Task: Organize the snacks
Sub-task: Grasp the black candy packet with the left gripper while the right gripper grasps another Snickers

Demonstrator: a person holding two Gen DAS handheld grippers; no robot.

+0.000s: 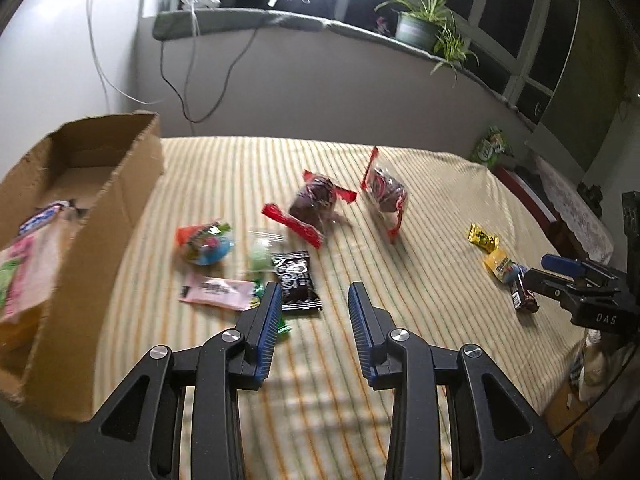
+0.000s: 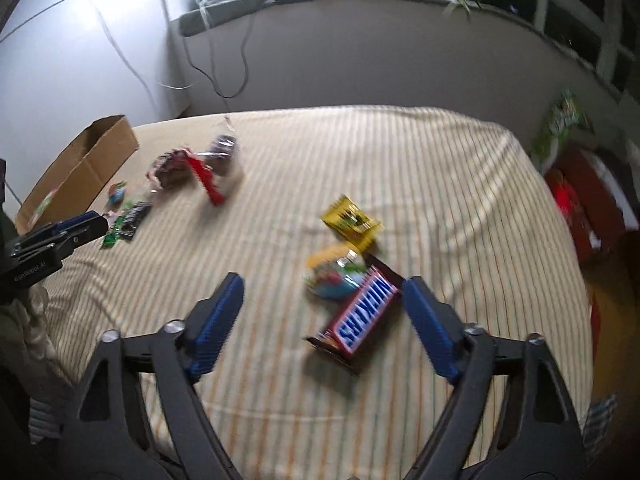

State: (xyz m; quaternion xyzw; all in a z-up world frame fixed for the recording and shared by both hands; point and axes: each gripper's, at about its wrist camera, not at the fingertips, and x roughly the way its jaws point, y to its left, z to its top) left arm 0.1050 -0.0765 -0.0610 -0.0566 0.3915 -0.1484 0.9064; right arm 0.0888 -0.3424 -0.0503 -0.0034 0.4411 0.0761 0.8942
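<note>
Snacks lie on a striped cloth. A cardboard box (image 1: 132,184) at the left holds several packets. My left gripper (image 1: 314,298) is open and empty, just right of a black packet (image 1: 297,282) and a pink packet (image 1: 218,289). Two red-sealed clear bags (image 1: 314,204) (image 1: 386,194) lie farther back. My right gripper (image 2: 322,294) is open and empty over a Snickers bar (image 2: 362,316), which lies between its fingers beside a round yellow-topped snack (image 2: 332,276) and a yellow packet (image 2: 352,220).
The striped table (image 1: 320,400) ends at a wall behind. A windowsill with a potted plant (image 1: 424,28) and hanging cables (image 1: 200,92) runs above. A green bag (image 1: 492,146) and red furniture (image 2: 592,200) stand off the right edge.
</note>
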